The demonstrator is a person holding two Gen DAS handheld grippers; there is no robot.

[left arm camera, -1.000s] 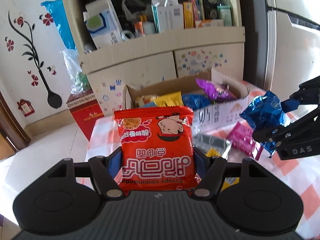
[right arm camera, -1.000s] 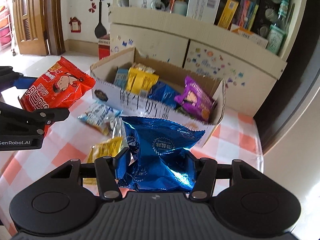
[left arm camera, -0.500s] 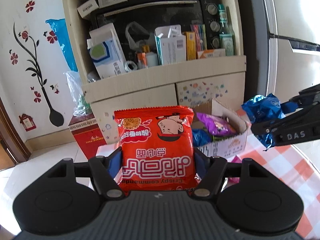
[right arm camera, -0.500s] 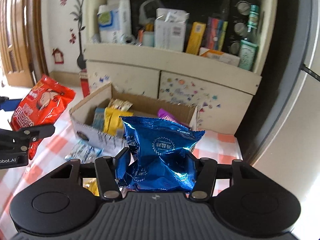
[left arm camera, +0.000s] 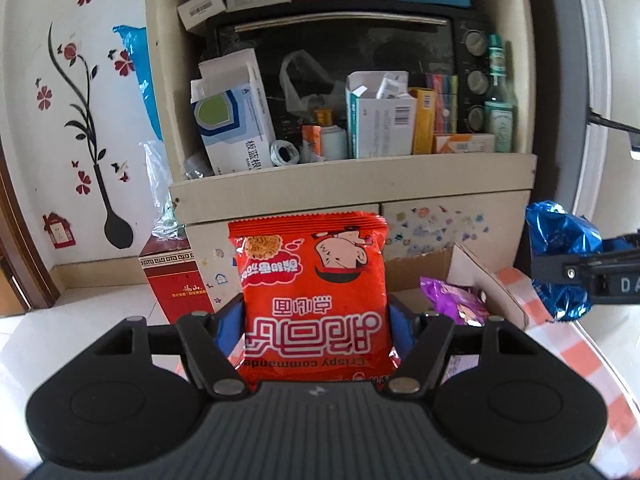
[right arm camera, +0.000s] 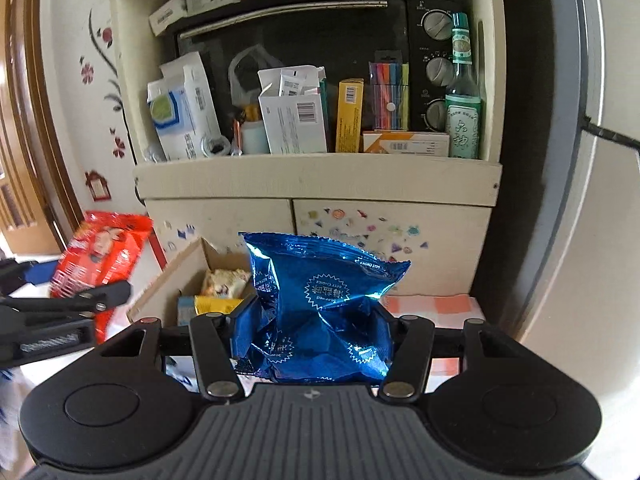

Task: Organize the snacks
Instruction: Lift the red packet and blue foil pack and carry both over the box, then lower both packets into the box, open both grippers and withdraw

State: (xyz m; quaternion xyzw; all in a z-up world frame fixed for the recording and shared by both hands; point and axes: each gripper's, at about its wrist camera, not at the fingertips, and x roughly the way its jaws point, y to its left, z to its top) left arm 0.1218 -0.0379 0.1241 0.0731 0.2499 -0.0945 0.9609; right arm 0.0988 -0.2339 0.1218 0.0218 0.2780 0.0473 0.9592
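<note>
Holding a snack in each hand right now: the left gripper [left arm camera: 316,320] is clamped on a red noodle snack bag [left arm camera: 314,300], blue pads pressing both side edges, bag standing upright with its print upside down to the camera. The right gripper [right arm camera: 312,332] is squeezed onto a shiny blue foil bag [right arm camera: 320,312], which is pretty crumpled between the pads

Both bags are up in the air over the table [left arm camera: 580,364] with the orange and white checked cloth, neither touching it. From the left camera the blue bag shows at the far right edge with the other gripper's black finger across it; from the right camera the red bag shows at the far left, a bit blurred

Cardboard box [right arm camera: 172,280] sits on the table below and just past the grippers, flaps open. Inside I can make out a purple packet [left arm camera: 456,304] from the left view and a yellow packet [right arm camera: 216,304] plus a pale one from the right view. Can't tell what else is in there, the held bags block most of it

Behind the table there's a cream cabinet [right arm camera: 316,180] with stickers on its doors, a black toaster oven [left arm camera: 340,60] on the shelf, a pile of medicine boxes in front of it, and a green glass bottle [right arm camera: 462,92] at the right end. Red box [left arm camera: 176,284] stands on the floor by the cabinet, and a flower decal [left arm camera: 80,112] is on the wall to the left
</note>
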